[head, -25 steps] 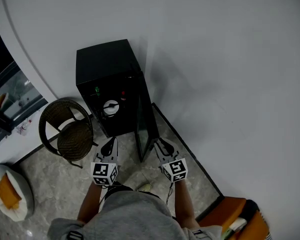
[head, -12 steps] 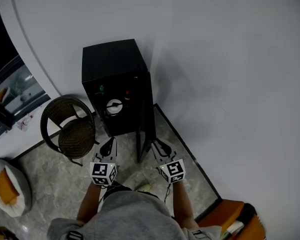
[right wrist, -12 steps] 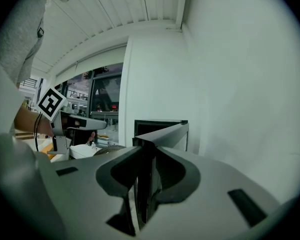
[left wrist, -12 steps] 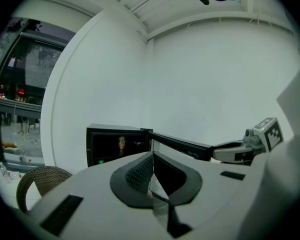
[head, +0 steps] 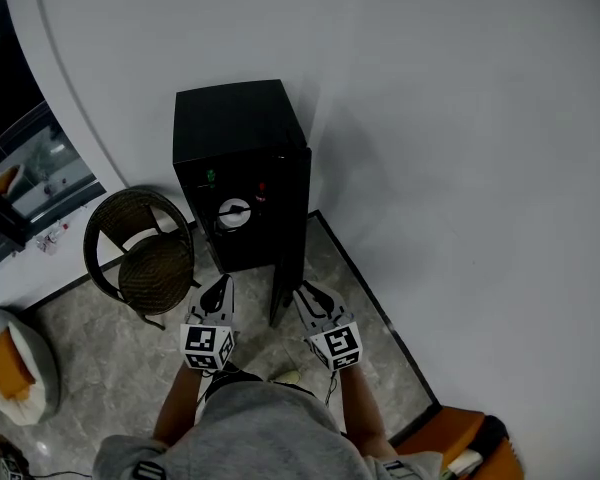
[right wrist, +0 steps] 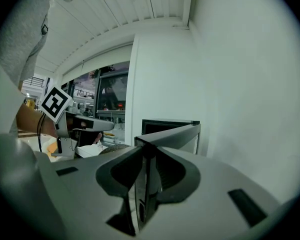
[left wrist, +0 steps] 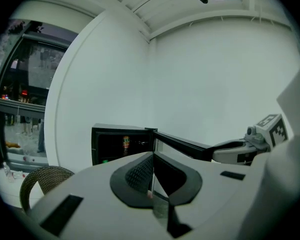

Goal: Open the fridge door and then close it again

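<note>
A small black fridge (head: 238, 128) stands against the white wall with its door (head: 292, 253) swung out towards me, so its lit inside with cans (left wrist: 125, 143) shows. My right gripper (head: 299, 294) is shut on the door's free edge (right wrist: 166, 135), which runs between its jaws in the right gripper view. My left gripper (head: 218, 287) hangs left of the door, in front of the fridge's open front, shut with nothing in it (left wrist: 152, 178). The left gripper view also shows the right gripper (left wrist: 238, 151) at the end of the door (left wrist: 182, 146).
A brown wicker chair (head: 138, 258) stands close to the fridge's left side. The curved white wall (head: 460, 168) runs along the right. A white cushion with an orange thing (head: 15, 378) lies at lower left and an orange object (head: 470, 438) at lower right.
The right gripper has moved left with the door edge in it, and the door has swung a little towards the fridge. The left gripper has barely shifted.
</note>
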Tool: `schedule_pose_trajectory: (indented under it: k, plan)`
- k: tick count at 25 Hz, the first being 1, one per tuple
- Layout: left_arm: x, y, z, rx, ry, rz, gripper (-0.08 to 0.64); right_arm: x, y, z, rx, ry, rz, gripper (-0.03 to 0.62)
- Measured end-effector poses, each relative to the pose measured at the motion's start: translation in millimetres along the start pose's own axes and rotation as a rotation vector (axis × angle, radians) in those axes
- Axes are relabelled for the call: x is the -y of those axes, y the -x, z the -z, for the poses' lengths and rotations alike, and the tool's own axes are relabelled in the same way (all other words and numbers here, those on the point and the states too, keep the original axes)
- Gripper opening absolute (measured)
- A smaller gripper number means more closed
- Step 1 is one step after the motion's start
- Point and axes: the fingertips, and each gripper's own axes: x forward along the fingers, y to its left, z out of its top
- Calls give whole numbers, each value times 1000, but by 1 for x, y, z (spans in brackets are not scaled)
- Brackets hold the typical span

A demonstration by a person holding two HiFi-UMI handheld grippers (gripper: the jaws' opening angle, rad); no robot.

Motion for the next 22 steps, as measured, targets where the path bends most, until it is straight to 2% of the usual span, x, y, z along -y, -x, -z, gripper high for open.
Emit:
schedule_pose_trajectory:
  k: [5, 22]
  plan:
    - [-13, 2, 0, -7, -4, -19, 5, -9, -11, -4, 0, -8, 11, 101]
    - [-55, 13, 0, -19, 0, -67, 5, -40, -48, -12, -5, -1, -31, 101]
